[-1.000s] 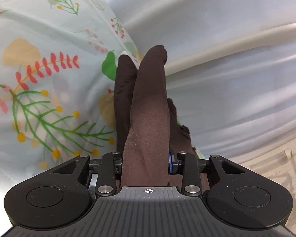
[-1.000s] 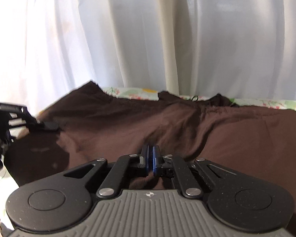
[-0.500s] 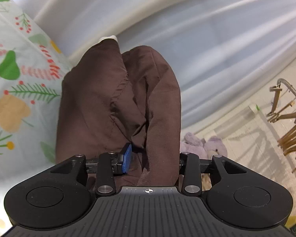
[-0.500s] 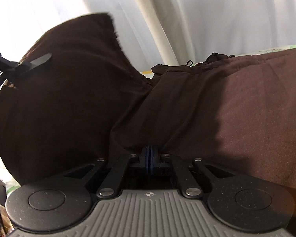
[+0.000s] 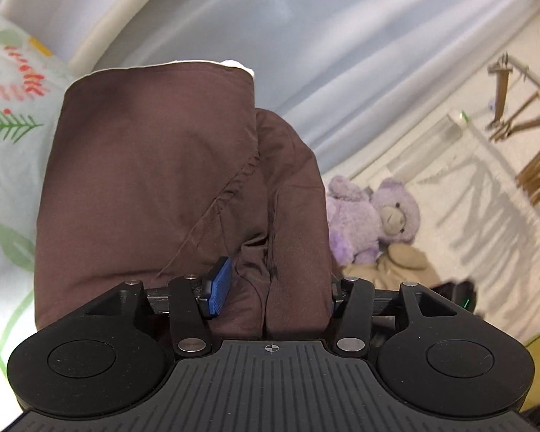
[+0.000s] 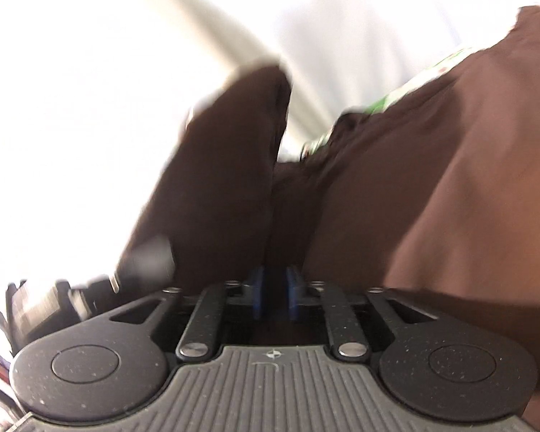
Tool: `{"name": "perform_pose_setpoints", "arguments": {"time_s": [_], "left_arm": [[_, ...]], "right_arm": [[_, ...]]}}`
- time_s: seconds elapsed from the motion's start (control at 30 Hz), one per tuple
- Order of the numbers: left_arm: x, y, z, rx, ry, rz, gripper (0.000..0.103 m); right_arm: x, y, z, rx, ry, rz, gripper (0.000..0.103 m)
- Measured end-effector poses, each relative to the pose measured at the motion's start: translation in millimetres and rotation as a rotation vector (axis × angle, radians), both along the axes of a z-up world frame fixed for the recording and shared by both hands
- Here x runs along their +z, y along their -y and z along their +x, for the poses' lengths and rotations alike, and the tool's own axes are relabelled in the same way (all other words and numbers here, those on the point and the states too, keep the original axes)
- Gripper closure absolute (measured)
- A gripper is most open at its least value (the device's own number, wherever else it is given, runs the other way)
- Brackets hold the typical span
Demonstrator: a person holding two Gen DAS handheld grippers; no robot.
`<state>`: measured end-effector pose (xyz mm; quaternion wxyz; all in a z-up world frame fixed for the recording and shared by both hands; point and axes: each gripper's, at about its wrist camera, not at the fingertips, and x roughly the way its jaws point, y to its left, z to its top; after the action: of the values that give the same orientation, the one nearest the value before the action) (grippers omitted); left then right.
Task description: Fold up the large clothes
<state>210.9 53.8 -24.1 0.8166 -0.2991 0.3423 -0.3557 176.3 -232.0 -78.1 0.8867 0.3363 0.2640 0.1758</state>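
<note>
This is a home bedroom. A bed's pale sheet printed with leaves and red sprigs (image 5: 7, 115) lies before long white curtains (image 5: 342, 54). On the white tiled floor (image 5: 450, 194) sit a fluffy purple teddy bear (image 5: 370, 216) and a wooden folding drying rack (image 5: 522, 122).

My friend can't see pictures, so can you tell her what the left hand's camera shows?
A bunched-up brown garment sits between the opening jaws of the left gripper, draped forward over a flowery bedsheet. A purple teddy bear lies on the floor to the right, with pale curtains behind.
</note>
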Motion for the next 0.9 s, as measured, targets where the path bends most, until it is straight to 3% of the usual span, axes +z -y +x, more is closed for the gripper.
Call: {"name": "perform_pose_setpoints", "arguments": {"time_s": [0.03,0.17,0.3,0.4,0.6,0.7,0.9], "left_arm": [[1,5,0,0.002,0.005,0.010,0.050],[0,9,-1,0.013,0.006,0.022,0.049],[3,13,0,0.007,0.021,0.047,0.049],[3,16,1,0.003,0.020,0.060,0.048],[3,27,5,-0.012,0.008,0.117,0.043],[1,32,7,-0.025,-0.007,0.137,0.042],[3,32,10,-0.028,-0.028,0.152,0.041]], "right_arm": [[5,6,1,0.007,0.007,0.041,0.064],[17,8,14,0.080,-0.002,0.117,0.055],[25,-7,31,0.142,-0.035,0.090,0.048],[30,-20,41,0.141,-0.072,-0.014,0.046],[26,-22,49,0.116,-0.145,-0.154,0.068],[17,-18,46,0.101,-0.183,-0.205,0.073],[15,-21,60,0.111,-0.182,-0.216,0.074]]}}
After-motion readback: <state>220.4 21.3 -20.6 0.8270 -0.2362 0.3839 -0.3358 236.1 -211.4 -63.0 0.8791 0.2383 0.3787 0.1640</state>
